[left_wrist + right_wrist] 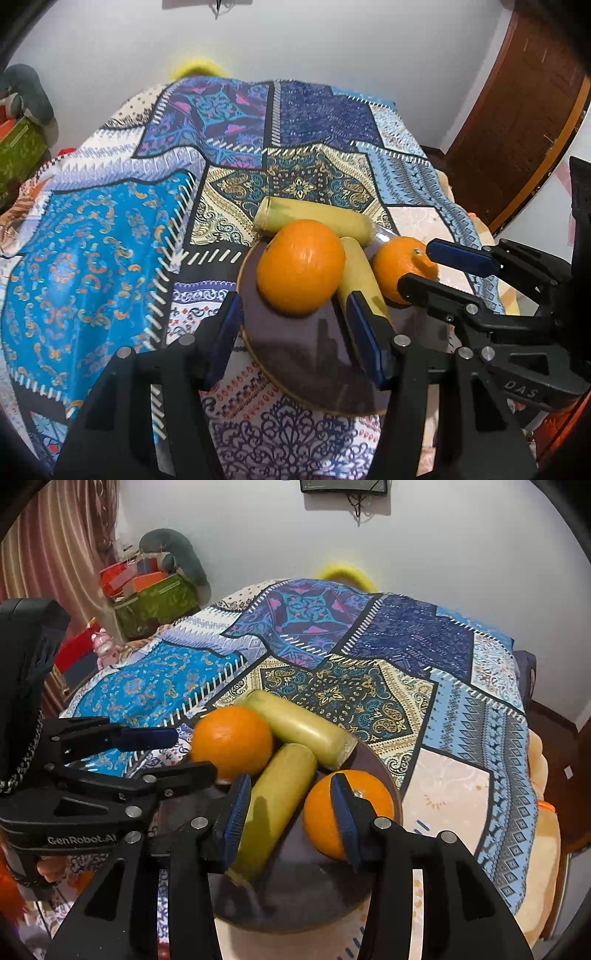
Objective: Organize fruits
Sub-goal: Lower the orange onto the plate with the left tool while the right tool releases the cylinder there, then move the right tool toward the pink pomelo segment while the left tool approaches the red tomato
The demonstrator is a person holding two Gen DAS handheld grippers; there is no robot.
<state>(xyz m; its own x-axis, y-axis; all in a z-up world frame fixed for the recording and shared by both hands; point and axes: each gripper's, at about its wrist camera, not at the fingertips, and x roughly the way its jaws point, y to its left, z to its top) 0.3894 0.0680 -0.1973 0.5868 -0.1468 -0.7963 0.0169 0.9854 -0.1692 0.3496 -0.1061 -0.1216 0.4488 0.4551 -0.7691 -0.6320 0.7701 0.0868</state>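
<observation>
While two oranges (232,740) shine, both bananas (275,805) (yellow-green) look stubby.

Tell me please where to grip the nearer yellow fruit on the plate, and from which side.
Grip its near end, coming from above on the near side of the plate, pads across its width. The nearer yellow fruit lies lengthwise toward the camera. The left orange and the right orange crowd its far part, so only the near end looks free.
</observation>
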